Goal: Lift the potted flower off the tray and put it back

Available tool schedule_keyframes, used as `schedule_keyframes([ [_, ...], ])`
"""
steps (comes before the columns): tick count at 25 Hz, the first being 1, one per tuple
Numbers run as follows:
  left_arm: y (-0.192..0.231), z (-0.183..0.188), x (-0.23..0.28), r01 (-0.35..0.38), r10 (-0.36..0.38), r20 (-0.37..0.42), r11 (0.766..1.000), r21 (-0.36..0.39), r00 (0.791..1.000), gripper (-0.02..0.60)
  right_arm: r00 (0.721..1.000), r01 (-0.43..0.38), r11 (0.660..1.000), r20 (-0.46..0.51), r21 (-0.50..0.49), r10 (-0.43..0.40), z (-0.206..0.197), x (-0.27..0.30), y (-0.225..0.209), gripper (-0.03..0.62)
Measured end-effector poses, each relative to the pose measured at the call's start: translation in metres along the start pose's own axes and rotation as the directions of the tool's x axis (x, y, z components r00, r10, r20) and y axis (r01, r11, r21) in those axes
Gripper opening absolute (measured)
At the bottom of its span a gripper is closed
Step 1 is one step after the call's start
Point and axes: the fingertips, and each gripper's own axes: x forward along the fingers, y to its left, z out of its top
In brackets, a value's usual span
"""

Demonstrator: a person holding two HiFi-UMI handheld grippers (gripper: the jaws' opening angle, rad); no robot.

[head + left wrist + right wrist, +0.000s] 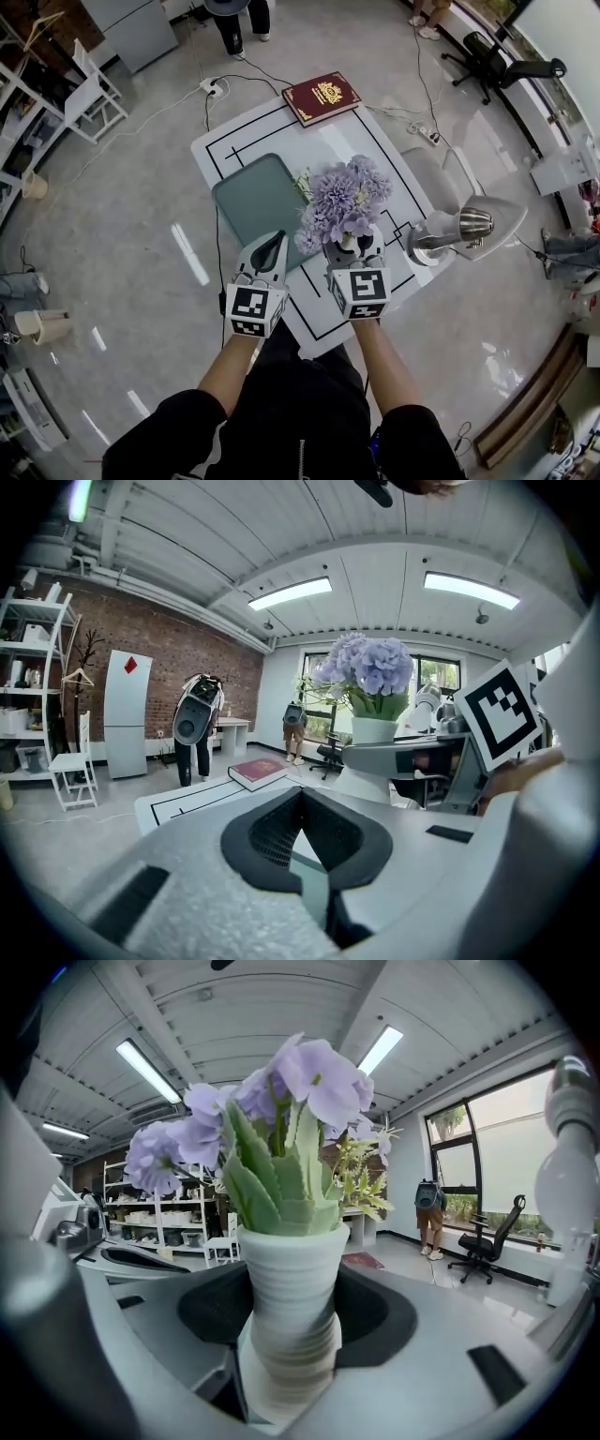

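Lilac potted flower (pixel 289 1241) is pinched in our right claw (pixel 291 1340), left claw (pixel 301 797) pressed together. Only the head view shows the tray (pixel 251 202) whole.

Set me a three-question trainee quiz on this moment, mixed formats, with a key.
1. True or false: the right gripper is shut on the white pot of the purple flowers.
2. Multiple choice: what lies at the far end of the table? A) a red book B) a laptop C) a mug
3. Fill in: the jaws of the left gripper stand ___, with nothing between them.

Key: 1 true; 2 A; 3 together.
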Motion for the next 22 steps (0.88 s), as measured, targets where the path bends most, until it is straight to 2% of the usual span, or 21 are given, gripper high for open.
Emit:
schedule_keyframes([
  [6,-0.002,0.005,0.005,0.021,-0.022,0.017,0.999,0.029,1.000,0.005,1.000,0.012,1.000,0.007,0.010,-0.012,-0.001,-0.011,-0.001,0.245],
  [13,-0.012,0.000,0.007,0.058,-0.057,-0.008,0.997,0.060,0.998,0.003,1.000,0.020,1.000,-0.003,0.022,-0.020,-0.009,-0.024,-0.003,0.245],
  [18,-0.020,0.003,0.007,0.087,-0.088,0.024,0.995,0.042,0.996,0.004,1.000,0.024,0.999,-0.002,0.022,-0.024,-0.010,-0.028,-0.006,0.245],
  [22,-0.021,0.002,0.008,0.080,-0.081,0.021,0.995,0.052,0.997,0.003,1.000,0.019,0.999,-0.005,0.026,-0.019,-0.012,-0.030,-0.008,0.245],
])
